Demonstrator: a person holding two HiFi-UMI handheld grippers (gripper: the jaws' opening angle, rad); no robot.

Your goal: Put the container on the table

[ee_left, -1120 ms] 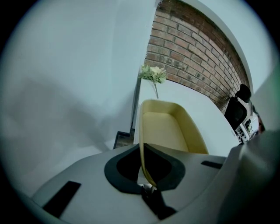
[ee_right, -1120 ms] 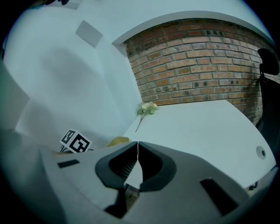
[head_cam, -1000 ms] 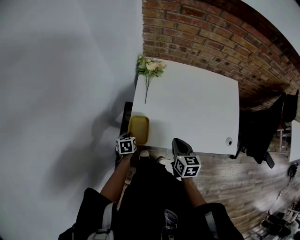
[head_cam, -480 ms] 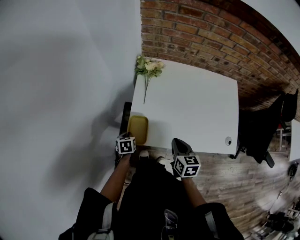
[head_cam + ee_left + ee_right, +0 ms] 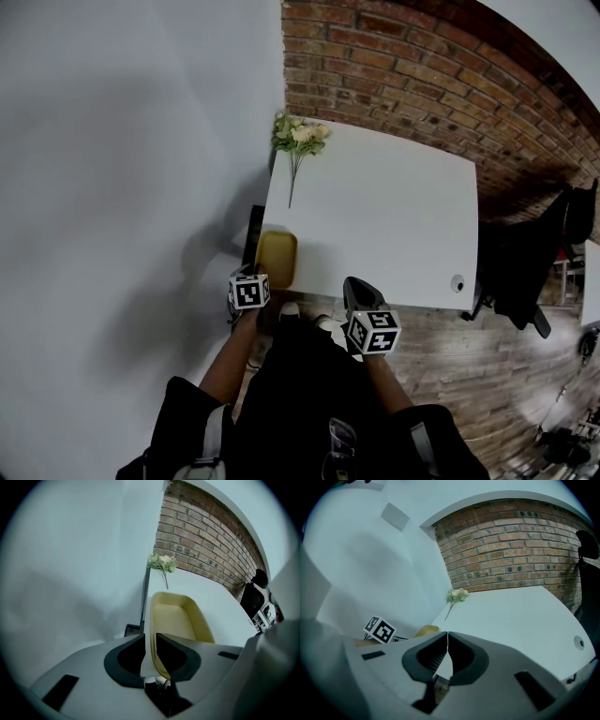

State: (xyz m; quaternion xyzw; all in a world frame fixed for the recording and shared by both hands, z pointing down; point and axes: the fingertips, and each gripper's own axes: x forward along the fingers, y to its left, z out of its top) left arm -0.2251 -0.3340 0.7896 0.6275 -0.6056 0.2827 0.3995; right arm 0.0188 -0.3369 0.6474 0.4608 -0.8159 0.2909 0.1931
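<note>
A shallow yellow container (image 5: 277,258) is at the near-left corner of the white table (image 5: 394,206). My left gripper (image 5: 261,281) is shut on its near rim. In the left gripper view the rim (image 5: 151,620) runs between the jaws of the left gripper (image 5: 151,638), and the container (image 5: 180,618) stretches away over the table's left edge. I cannot tell whether its base touches the tabletop. My right gripper (image 5: 359,286) hovers at the table's front edge. It is shut with nothing in it, and the jaws of the right gripper (image 5: 447,635) meet.
A small bunch of pale flowers (image 5: 300,136) lies at the table's far-left corner, by the brick wall (image 5: 422,66). A small round fitting (image 5: 457,282) sits near the front-right corner. A black chair (image 5: 525,272) stands to the right. A white wall (image 5: 122,187) runs close along the left.
Almost nothing. The left gripper's marker cube has shifted a touch to the left, and the container and right gripper stay where they were.
</note>
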